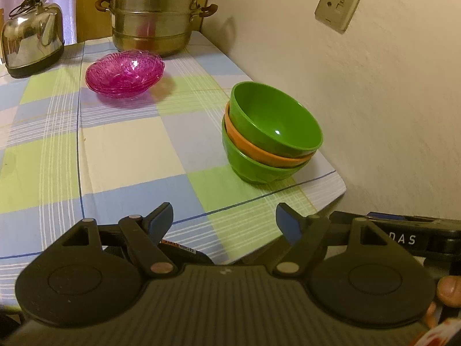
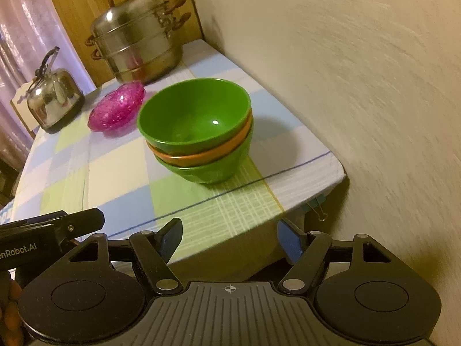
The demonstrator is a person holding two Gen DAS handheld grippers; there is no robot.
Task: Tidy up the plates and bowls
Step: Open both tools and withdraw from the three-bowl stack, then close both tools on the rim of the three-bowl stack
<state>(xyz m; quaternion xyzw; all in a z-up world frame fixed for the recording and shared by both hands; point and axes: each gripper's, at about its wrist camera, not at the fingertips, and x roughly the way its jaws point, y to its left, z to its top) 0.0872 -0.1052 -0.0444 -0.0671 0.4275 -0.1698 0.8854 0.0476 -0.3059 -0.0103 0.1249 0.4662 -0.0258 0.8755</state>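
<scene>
Hand-held gripper open, empty; bowl stack ahead.

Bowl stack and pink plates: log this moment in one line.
bowl stack: green-orange-green, nested, near wall | pink plates: stacked by steamer pot | left gripper: open, empty | right gripper: open, empty

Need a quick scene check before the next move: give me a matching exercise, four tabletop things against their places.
Things:
1. bowl stack
2. pink dishes
3. steamer pot
4. kettle

Places:
A. far corner, against the wooden panel
B. near edge, close to the wall
C. far left edge of the table
D. just in front of the steamer pot

Pairs: 1-B, 2-D, 3-A, 4-C
</scene>
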